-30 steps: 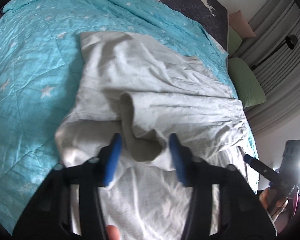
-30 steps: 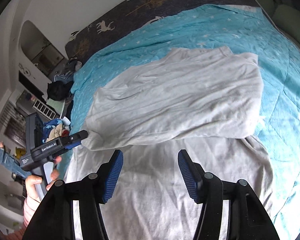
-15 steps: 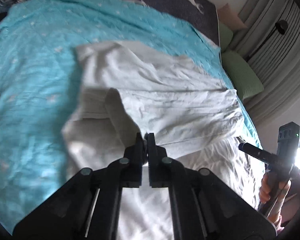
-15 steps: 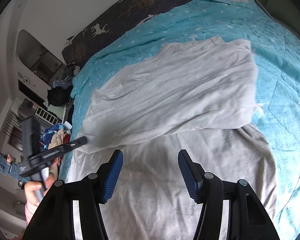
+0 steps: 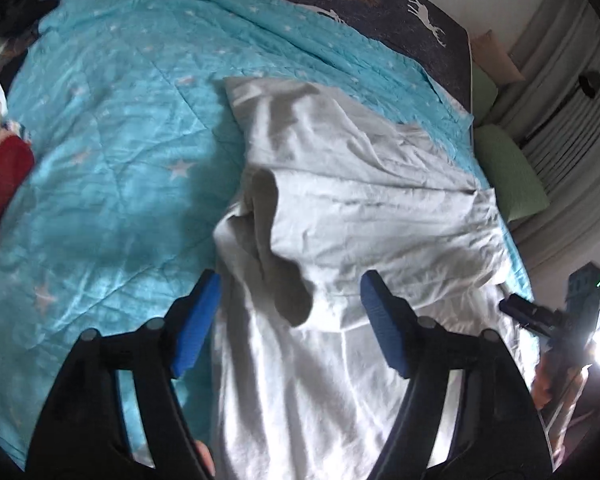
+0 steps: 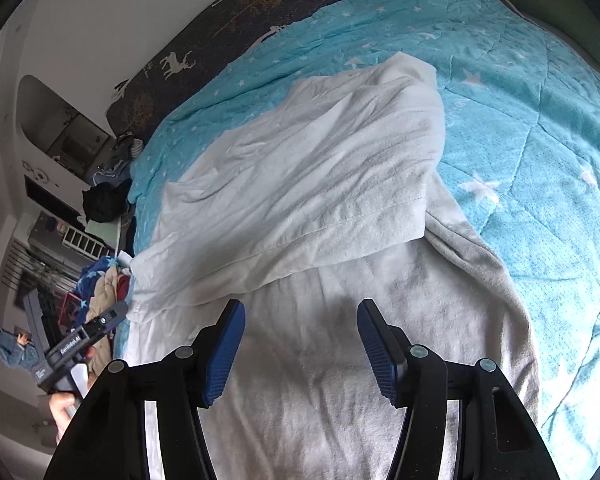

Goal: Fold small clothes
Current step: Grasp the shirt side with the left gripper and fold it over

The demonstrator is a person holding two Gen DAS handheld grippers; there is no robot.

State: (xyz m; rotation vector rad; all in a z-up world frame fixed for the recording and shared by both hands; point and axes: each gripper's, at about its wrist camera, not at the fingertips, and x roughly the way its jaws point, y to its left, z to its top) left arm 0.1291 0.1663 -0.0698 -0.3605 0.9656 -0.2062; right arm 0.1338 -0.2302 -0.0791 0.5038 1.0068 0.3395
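the white garment lies spread on a bed covered by a turquoise quilt with white stars. no true container shows clearly; at the far left of the right wrist view a heap of clothes sits beside the bed, and whether it lies in a basket cannot be told.

the garment's long axis runs from the near edge of the bed away toward the dark headboard cloth with deer. its far part is folded back over the near part, so a doubled layer lies across the middle with a hemmed edge facing the cameras. in the left wrist view one corner of that upper layer is turned up into a loose curled flap, showing a greyer underside. the lower layer reaches out flat toward the near edge and is wrinkled.

the left gripper hangs over the near part of the garment, its blue fingers spread wide, having just been opening; the flap's tip lies between them but no pad presses on it. the right gripper hangs over the flat lower layer with its fingers apart and nothing clamped. each gripper shows at the edge of the other's view, held by a hand.

green pillows lie beside the bed at the right.
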